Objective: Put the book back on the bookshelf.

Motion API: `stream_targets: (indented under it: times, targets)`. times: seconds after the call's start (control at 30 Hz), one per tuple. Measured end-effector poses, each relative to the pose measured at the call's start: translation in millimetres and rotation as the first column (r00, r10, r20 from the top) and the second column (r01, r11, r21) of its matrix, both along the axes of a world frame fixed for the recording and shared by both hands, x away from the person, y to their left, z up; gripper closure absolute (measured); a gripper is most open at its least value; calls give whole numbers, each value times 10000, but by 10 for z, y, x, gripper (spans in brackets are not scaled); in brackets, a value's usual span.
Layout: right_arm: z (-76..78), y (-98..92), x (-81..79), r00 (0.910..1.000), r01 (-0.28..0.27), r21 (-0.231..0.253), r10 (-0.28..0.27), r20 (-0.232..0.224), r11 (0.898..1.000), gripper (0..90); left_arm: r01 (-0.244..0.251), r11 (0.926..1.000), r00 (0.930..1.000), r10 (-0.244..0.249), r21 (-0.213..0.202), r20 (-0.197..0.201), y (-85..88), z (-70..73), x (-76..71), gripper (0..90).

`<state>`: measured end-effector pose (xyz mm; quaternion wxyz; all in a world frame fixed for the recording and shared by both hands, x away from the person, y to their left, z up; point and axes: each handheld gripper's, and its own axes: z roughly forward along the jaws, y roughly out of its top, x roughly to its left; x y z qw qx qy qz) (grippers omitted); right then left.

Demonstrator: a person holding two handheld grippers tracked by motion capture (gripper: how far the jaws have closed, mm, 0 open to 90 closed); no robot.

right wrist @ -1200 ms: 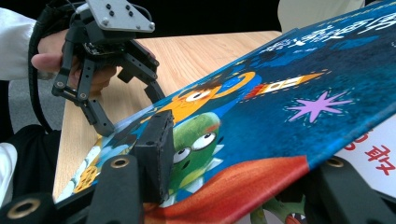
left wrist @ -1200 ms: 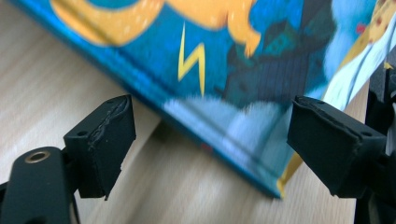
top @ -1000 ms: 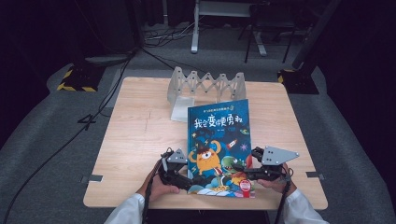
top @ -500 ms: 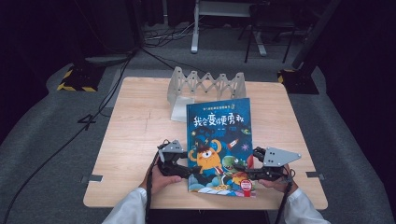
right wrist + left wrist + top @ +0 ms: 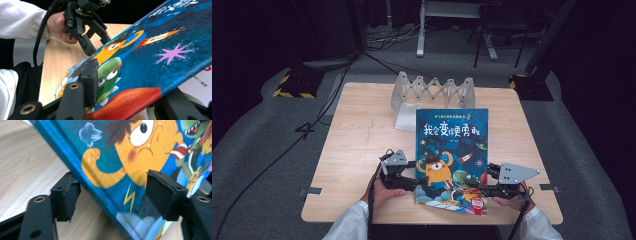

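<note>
Right tongs (image 5: 130, 97), jaws just closing, apparently pinch the book (image 5: 452, 150) cover; left tongs (image 5: 112, 195) straddle its spine, open. Lift the cover slowly, steadying the spine.

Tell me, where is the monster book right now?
In the high view the book lies on the table's near middle, between the left gripper and right gripper, just in front of the grey zigzag rack.

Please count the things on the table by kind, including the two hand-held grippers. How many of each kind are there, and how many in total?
Picture book: 1
Grey folding rack: 1
Grippers: 2, the left gripper and the right gripper
Total: 4
</note>
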<state>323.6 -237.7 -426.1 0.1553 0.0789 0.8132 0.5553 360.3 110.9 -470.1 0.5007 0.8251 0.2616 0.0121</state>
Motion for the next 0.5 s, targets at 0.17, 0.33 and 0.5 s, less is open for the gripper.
stream_targets:
  times: [0.17,0.33,0.5]
  targets:
    - [13,20,-37,9997,-99,-30,100,226,9999,590,413,9991,9989,-416,-114,-238,-106,15,80,176]
    - [8,33,-26,9994,-244,3,244,229,9997,590,727,9944,9960,-764,-763,-468,-124,29,151,175]
    - [-1,60,6,9994,-247,-35,248,232,9997,592,307,9949,9994,-322,-961,-139,-59,82,141,211]
